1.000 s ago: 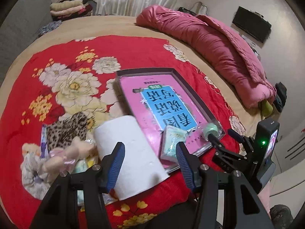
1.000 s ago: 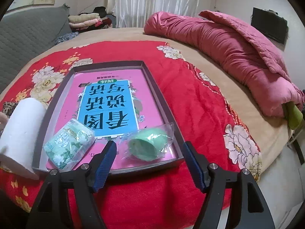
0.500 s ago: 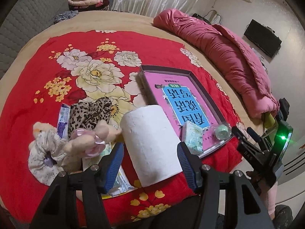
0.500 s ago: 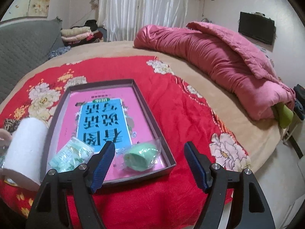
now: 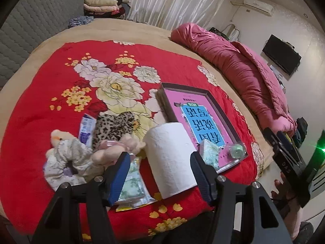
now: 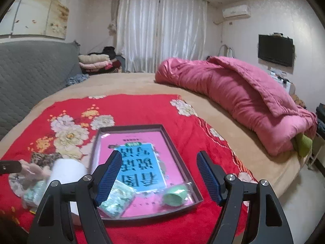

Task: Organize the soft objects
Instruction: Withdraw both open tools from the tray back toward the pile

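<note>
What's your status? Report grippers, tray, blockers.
Left gripper open over the roll, jaws just opening. Right gripper open, empty. Tray holds two packets. Nothing blocking.

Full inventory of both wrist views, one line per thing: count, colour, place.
tray: 1, dark rim, pink and blue printed base, on the red blanket
tissue pack: 1, pale green, in the tray's near end
wrapped green item: 1, in clear plastic, tray's near corner
paper roll: 1, white, lying beside the tray
leopard cloth: 1, brown spotted, left of the roll
plush toy: 1, peach with pink, by the leopard cloth
scrunchie: 1, off-white
flat packets: several, green and blue, under the pile
blanket: 1, red floral, on the bed
quilt: 1, pink, far side
left gripper: open, empty, above the roll
right gripper: open, empty, above the tray
</note>
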`<state>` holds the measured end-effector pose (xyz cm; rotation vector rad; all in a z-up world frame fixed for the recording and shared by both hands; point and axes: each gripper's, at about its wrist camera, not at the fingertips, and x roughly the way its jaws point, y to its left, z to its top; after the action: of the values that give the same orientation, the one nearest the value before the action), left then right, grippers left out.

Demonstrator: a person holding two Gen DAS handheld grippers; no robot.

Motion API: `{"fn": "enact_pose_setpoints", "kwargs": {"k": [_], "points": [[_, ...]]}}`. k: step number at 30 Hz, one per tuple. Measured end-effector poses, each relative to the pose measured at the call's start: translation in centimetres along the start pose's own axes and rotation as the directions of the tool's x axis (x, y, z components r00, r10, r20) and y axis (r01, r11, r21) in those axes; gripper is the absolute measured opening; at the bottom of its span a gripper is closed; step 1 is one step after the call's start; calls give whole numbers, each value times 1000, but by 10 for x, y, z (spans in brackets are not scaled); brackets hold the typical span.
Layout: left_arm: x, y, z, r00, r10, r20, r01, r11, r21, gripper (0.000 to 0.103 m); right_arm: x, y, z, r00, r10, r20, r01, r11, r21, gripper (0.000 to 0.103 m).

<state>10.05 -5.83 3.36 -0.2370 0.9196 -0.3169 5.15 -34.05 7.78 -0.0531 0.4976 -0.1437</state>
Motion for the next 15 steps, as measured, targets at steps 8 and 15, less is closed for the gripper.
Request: {"fn": "enact_pose_setpoints", "kwargs": {"k": [8, 15], "points": [[-21, 15, 1, 997, 54, 50, -54, 999, -9, 64, -26, 29, 15, 997, 50, 55, -48, 998, -34, 77], [-43, 30, 0, 994, 69, 86, -67, 997, -30, 64, -45, 45, 24, 993, 92, 75, -89, 995, -36, 77]]}}
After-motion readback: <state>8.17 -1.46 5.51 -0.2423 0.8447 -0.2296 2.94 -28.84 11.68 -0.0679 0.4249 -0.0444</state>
